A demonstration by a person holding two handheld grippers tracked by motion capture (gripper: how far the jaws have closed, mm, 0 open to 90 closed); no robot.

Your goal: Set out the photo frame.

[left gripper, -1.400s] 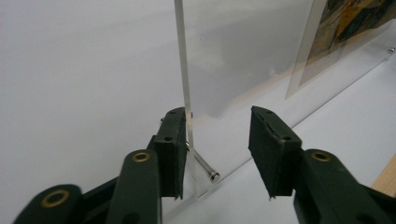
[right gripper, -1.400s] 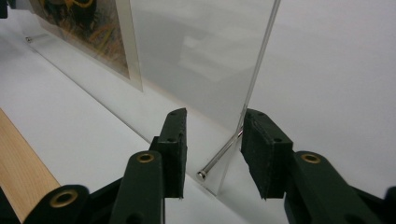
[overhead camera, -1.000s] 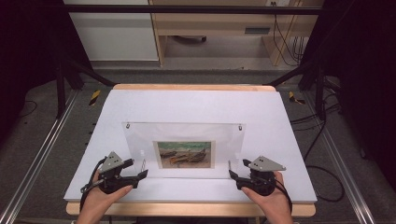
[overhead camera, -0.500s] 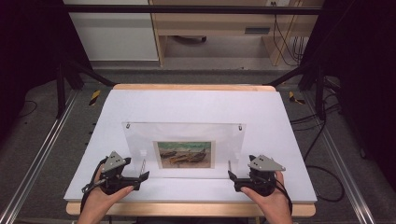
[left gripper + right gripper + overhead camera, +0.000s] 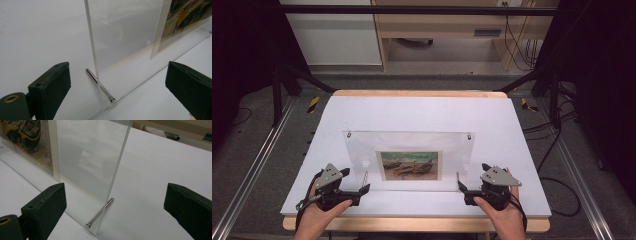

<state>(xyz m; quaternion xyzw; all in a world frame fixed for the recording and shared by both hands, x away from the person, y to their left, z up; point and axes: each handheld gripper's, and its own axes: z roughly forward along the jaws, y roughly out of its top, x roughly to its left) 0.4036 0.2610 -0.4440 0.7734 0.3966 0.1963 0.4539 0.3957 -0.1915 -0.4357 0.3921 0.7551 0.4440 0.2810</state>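
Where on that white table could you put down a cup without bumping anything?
Behind the clear frame, the table is bare to its far edge. Strips left and right of the frame are free too. The near edge is crowded: left gripper and right gripper flank the frame's lower corners.

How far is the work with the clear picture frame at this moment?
Done: the acrylic picture frame stands upright on the white table, resting on its metal pins, with the painted print inside. In hand: nothing; the left gripper and right gripper have just been opening, and each now straddles a bottom corner without touching. Left: probably only drawing both back.
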